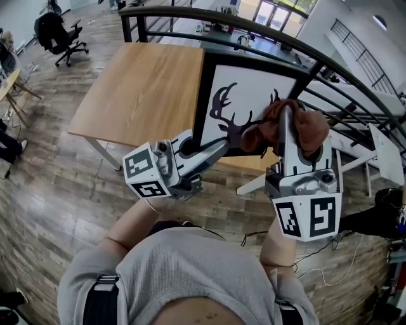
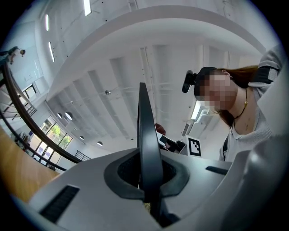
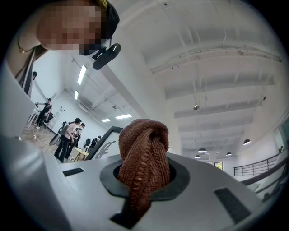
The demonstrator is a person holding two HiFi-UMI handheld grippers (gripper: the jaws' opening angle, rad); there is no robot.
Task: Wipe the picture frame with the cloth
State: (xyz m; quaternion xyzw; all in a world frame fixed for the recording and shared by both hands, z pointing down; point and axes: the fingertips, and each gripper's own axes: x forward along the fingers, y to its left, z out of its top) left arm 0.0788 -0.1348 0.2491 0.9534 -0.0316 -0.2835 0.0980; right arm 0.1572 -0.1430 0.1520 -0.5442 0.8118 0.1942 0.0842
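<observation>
grey sweater [image 1: 190,273] up close, right gripper [image 1: 287,117] pinching the brown cloth [image 1: 312,130] on the antler-print picture frame [image 1: 254,89], left gripper [image 1: 219,147] clamped on its lower left edge, frame up over the wooden table [image 1: 143,89] near edge, plank floor [image 1: 57,190] all round, curved black railing [image 1: 254,25] behind

Pressed to the picture frame [image 1: 254,65], the cloth [image 3: 143,149] is a rough, nubbly brown knit. The frame's black border looks smooth and matt, and its white face looks like flat paper. Beyond the frame, the table [image 1: 146,89] is pale wood with a smooth satin top, and the railing [image 1: 158,9] is dark painted metal. At the frame, the left gripper [image 2: 146,180] and right gripper [image 3: 144,178] have smooth grey plastic shells with a slight sheen.
</observation>
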